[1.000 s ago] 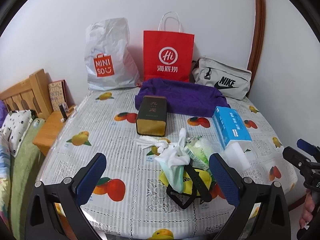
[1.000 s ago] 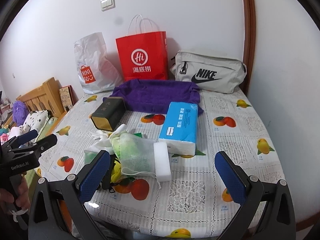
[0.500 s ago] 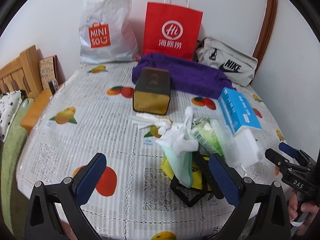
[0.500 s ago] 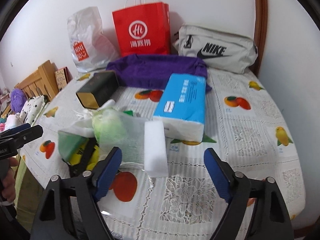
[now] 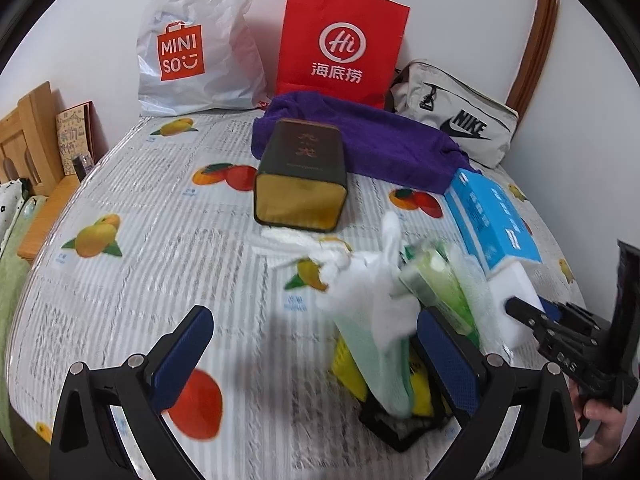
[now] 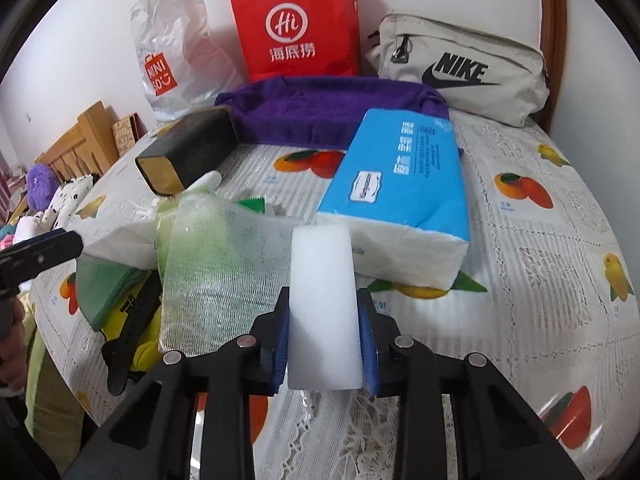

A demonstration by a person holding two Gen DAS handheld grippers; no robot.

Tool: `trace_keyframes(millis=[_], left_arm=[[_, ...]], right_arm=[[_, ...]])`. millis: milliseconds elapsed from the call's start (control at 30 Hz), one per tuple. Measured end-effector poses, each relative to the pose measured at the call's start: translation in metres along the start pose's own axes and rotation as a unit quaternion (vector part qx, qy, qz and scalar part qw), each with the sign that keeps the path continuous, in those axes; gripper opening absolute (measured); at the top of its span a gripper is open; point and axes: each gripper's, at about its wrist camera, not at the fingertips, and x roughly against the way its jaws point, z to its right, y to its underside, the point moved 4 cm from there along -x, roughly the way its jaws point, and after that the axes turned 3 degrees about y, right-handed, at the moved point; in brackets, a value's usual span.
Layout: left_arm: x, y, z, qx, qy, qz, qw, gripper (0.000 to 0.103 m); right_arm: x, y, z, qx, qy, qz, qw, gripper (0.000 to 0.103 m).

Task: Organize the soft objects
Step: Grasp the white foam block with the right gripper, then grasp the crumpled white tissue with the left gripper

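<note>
My right gripper (image 6: 323,340) is shut on a white sponge block (image 6: 323,288) that lies on the table in front of a blue tissue pack (image 6: 404,196). It also shows in the left wrist view (image 5: 532,318). My left gripper (image 5: 320,356) is open and low over the table, with its right finger beside a pile of white cloth (image 5: 372,300), a green mesh bag (image 6: 208,264) and a yellow and black item (image 5: 416,392). A purple towel (image 5: 380,140) lies at the back.
A dark and gold tin (image 5: 300,176) lies mid-table. A white Miniso bag (image 5: 192,40), a red paper bag (image 5: 340,40) and a grey Nike pouch (image 5: 452,112) stand against the wall. A wooden headboard (image 5: 24,136) and bedding are at the left.
Both grippers have moved forward and down toward the pile. My right gripper has closed from wide open onto the white sponge block. My left gripper stays open.
</note>
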Motion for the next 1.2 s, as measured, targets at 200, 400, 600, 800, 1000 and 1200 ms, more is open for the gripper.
trace_keyframes(millis=[200, 400, 600, 800, 1000, 1200], left_arm=[[-0.025, -0.024, -0.008, 0.002, -0.014, -0.005, 0.9999, 0.102], [-0.059, -0.033, -0.009, -0.013, -0.027, -0.033, 0.999, 0.096], [-0.091, -0.03, -0.007, -0.026, -0.026, -0.067, 0.9971, 0.096], [-0.099, -0.03, -0.013, -0.031, -0.027, -0.076, 0.9962, 0.07], [-0.094, -0.033, -0.019, -0.033, -0.014, -0.078, 0.9963, 0.03], [-0.082, -0.032, -0.019, -0.043, -0.015, -0.071, 0.9964, 0.025]], right_arm=[[0.01, -0.004, 0.0, 0.008, -0.002, 0.009, 1.0, 0.03], [0.02, -0.009, 0.006, 0.017, 0.014, 0.013, 1.0, 0.03], [0.029, -0.014, 0.015, 0.018, 0.02, 0.016, 1.0, 0.03], [0.034, -0.024, 0.013, 0.025, 0.025, 0.017, 0.999, 0.029], [0.035, -0.036, 0.013, 0.018, 0.019, 0.016, 1.0, 0.029], [0.039, -0.043, 0.01, 0.022, 0.011, 0.015, 1.0, 0.029]])
